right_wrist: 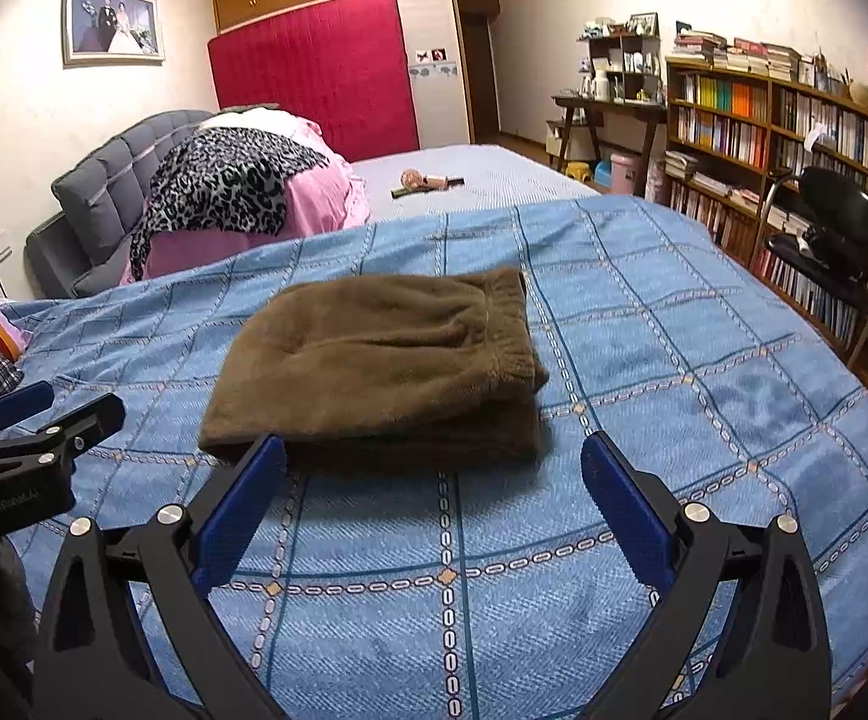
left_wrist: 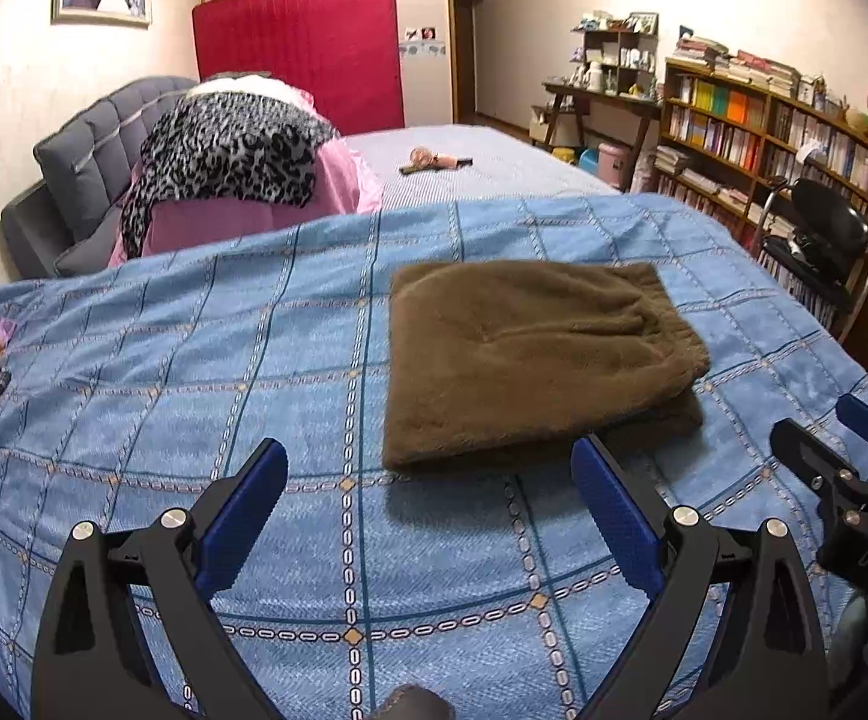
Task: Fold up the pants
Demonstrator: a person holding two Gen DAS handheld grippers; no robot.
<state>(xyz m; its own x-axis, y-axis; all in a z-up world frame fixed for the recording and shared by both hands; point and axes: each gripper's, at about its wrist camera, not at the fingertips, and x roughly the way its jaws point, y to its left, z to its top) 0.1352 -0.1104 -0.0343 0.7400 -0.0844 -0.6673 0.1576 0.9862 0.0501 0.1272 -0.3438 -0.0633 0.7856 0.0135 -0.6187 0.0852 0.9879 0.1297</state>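
Two grippers, left gripper [left_wrist: 431,516] and right gripper [right_wrist: 434,510], are held with jaws spread wide, empty; brown fleece pants [right_wrist: 374,369] lie folded on the blue bedspread [right_wrist: 704,372]. Soft, thick, light, non-slippery material judged; grasp advised at folded near edge

My right gripper [left_wrist: 854,468] is cut off by the left-wrist view's right edge. Pants [right_wrist: 374,372] hide their lower layers; book spines on the bookshelf [right_wrist: 782,120] too small to read.
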